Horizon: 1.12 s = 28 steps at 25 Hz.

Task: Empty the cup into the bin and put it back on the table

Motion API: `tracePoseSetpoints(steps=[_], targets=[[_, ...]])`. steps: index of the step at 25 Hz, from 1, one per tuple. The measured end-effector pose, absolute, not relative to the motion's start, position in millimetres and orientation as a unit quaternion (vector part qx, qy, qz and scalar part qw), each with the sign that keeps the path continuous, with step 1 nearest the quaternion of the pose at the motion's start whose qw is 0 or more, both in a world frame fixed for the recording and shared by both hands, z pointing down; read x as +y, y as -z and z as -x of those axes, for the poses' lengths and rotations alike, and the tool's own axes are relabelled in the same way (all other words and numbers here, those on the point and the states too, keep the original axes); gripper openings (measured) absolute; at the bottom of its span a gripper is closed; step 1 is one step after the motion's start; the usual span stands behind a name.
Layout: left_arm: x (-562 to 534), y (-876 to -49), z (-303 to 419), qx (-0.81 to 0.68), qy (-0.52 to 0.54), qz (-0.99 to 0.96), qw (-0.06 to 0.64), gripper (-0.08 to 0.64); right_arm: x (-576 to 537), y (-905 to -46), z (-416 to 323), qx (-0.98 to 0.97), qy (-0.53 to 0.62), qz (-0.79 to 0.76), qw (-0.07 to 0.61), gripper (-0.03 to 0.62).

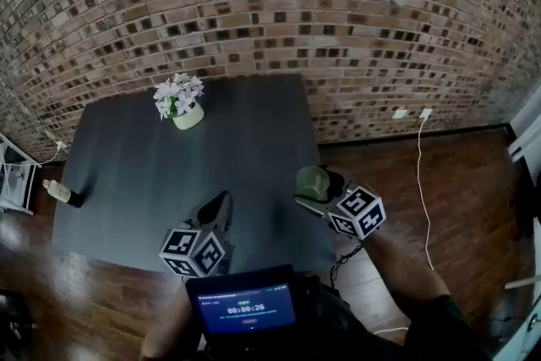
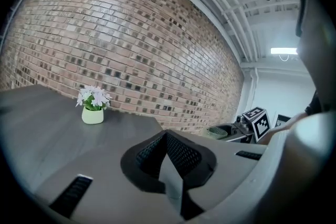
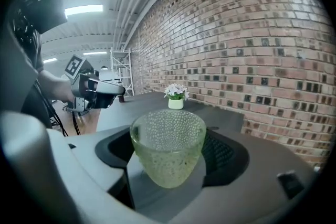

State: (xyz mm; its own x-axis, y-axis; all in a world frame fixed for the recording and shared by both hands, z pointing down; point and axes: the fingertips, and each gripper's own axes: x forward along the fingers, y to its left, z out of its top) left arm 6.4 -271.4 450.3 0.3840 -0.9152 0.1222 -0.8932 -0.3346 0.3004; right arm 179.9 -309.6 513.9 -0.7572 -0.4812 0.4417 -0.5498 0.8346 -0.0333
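A pale green, bumpy glass cup (image 3: pixel 168 147) stands upright between the jaws of my right gripper (image 3: pixel 169 136), which is shut on it. Nothing shows inside the cup. In the head view the cup (image 1: pixel 312 181) hangs by the table's right front corner, held by the right gripper (image 1: pixel 319 188). My left gripper (image 1: pixel 220 205) hovers over the front of the dark table (image 1: pixel 135 173). Its pads (image 2: pixel 173 152) meet with nothing between them. From the left gripper view the cup (image 2: pixel 216 132) lies off to the right. No bin is in view.
A small pot of white flowers (image 1: pixel 180 100) stands at the table's back. A bottle (image 1: pixel 62 194) lies at its left edge, beside a white rack (image 1: pixel 12 178). A brick wall (image 1: pixel 279 4) runs behind. A white cable (image 1: pixel 423 182) trails over the wooden floor at right.
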Motion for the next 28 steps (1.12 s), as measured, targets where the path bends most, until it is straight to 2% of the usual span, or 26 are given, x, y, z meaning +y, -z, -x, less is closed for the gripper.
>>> tracePoseSetpoints(steps=[19,28], targets=[[-262,-495,3,-0.585,0.010,-0.794,0.167,0.005,-279,-617,-108,-0.945,-0.091,-0.199,0.245,0.390],[-260,-521,12,-0.601,-0.001,-0.781,0.169,0.005,-280,-643,-96,-0.948,-0.092,-0.194,0.236,0.390]])
